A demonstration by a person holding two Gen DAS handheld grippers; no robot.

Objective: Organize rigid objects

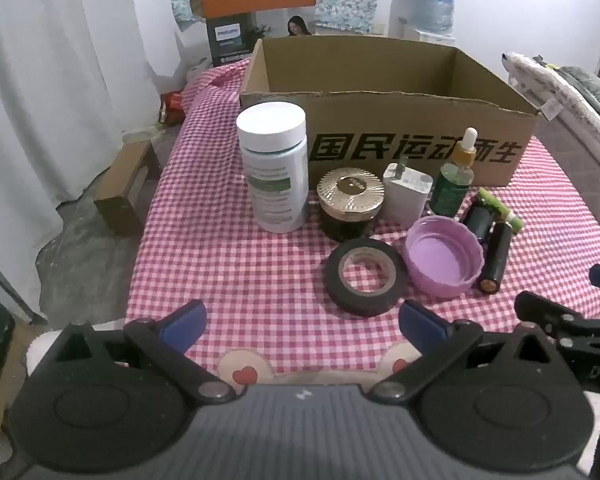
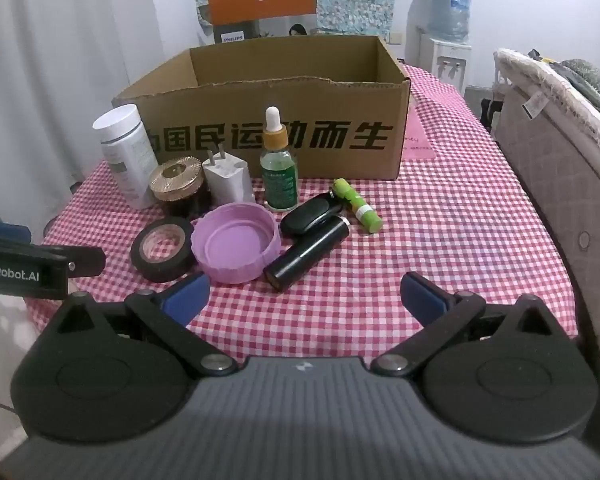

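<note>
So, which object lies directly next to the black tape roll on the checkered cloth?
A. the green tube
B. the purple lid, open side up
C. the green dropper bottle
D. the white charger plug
B: the purple lid lies open side up right beside the black tape roll, while the bottle, the plug and the tube are all farther off.

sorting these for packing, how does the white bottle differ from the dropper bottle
The white bottle is wide, opaque and pale, with a flat white screw cap; the dropper bottle is slimmer, green and see-through, with a white bulb on a yellow collar. The white bottle stands at the row's left end, the dropper bottle further right. Both stand upright before the cardboard box.
</note>
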